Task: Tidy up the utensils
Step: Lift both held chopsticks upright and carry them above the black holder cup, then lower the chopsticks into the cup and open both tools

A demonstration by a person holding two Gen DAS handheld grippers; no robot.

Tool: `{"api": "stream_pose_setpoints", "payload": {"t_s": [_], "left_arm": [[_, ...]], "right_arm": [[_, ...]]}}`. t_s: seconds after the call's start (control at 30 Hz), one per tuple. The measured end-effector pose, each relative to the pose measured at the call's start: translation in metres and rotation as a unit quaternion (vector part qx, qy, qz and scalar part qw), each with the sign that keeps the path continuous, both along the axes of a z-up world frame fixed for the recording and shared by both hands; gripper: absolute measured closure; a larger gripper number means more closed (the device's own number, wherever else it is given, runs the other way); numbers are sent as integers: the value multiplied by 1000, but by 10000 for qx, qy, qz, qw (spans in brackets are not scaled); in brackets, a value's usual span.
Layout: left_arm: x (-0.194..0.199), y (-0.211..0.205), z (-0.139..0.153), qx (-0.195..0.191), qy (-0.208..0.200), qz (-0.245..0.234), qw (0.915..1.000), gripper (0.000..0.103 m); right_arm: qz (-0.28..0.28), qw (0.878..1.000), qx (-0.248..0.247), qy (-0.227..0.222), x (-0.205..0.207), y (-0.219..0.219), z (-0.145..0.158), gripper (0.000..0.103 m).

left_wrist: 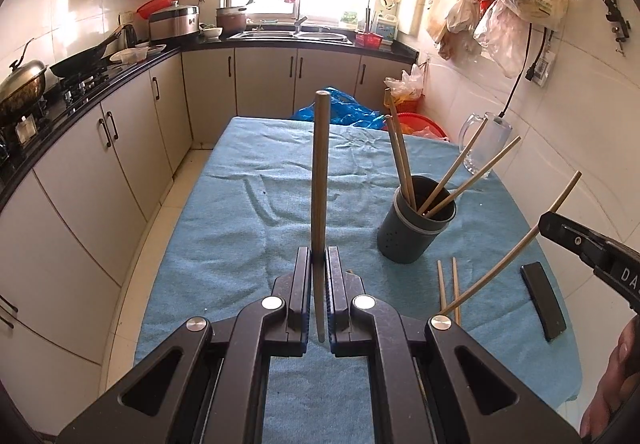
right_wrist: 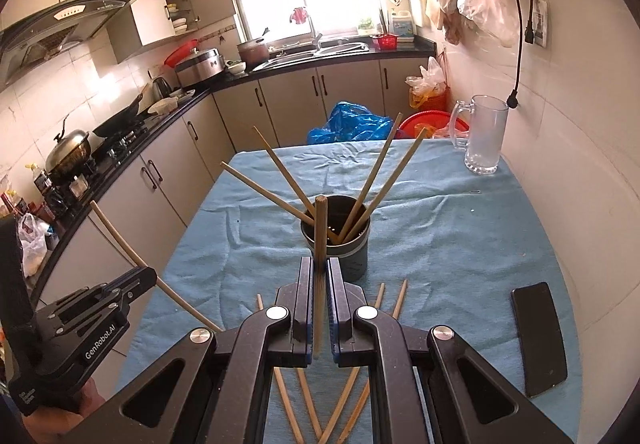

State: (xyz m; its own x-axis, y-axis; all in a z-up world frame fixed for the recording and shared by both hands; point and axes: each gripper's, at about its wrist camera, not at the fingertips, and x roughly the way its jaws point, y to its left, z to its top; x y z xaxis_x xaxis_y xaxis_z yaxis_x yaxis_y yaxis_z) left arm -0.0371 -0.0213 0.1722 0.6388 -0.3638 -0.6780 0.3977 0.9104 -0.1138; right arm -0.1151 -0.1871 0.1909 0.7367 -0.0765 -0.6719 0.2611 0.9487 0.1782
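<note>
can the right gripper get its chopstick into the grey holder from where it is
Probably yes. The right gripper, shut on a chopstick, sits just short of the grey holder. Four chopsticks lean against its rim, but the middle of the mouth looks open.

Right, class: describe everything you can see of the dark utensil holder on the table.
The utensil holder is a dark grey cylinder, plastic-looking, with a paler band below its rim and small holes in its side. It stands upright on the blue cloth, open-topped, holding four wooden chopsticks that lean outward against its rim. Neither gripper touches it.
</note>
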Motion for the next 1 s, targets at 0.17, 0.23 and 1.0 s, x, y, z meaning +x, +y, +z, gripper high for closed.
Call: {"api": "stream_pose_setpoints", "payload": {"t_s": [0.17,0.23,1.0], "left_arm": [[1,3,6,-95,8,7,10000,97],[4,4,9,-194,53,4,9998,97],[59,-58,83,-1277,112,-471,9906,97]], "right_arm": [[-116,9997,210,-69,-4,-11,5,97],[-181,9993,313,-93,-6,-16,7,97],[-683,9904,896,-802,2,-94,70,97]]}}
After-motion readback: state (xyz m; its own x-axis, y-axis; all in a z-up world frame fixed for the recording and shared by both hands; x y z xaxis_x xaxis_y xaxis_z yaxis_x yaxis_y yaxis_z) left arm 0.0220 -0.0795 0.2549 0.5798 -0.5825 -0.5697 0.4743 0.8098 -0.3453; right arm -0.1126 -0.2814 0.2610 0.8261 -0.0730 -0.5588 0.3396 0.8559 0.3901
